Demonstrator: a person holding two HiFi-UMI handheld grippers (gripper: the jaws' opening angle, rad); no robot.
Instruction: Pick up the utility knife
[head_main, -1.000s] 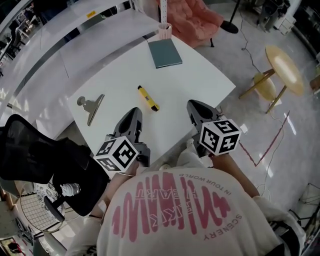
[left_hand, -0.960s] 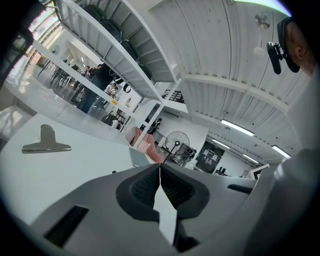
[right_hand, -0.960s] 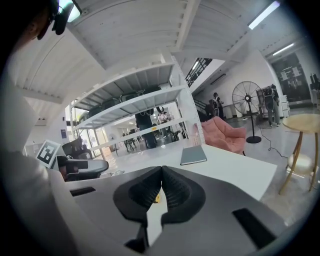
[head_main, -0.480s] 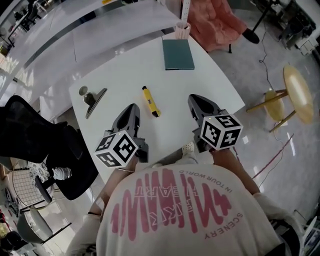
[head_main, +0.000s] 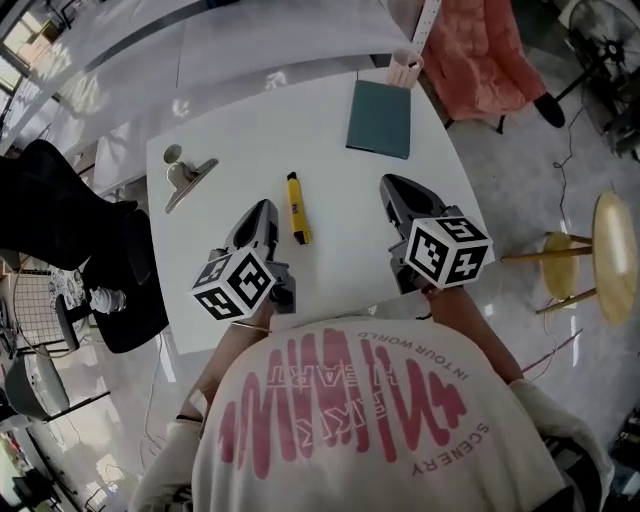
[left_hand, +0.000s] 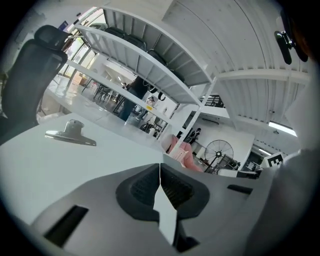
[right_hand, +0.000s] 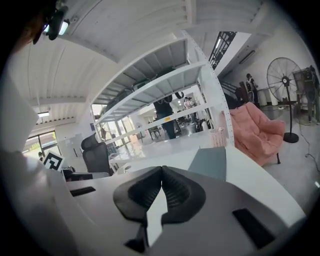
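Left gripper has its jaws fully together with nothing between them. Same for the right gripper — pads meeting, empty. Both are held over the near half of the white table, pointing away from the person and well apart from each other. The yellow utility knife lies flat on the table between the two, just beside the left gripper's tips and farther from the right one, with its long axis running roughly away from the person. Neither gripper touches it. A large metal binder clip sits toward the table's far left corner. A dark teal notebook lies at the far right, ahead of the right gripper — both are well apart from the knife.
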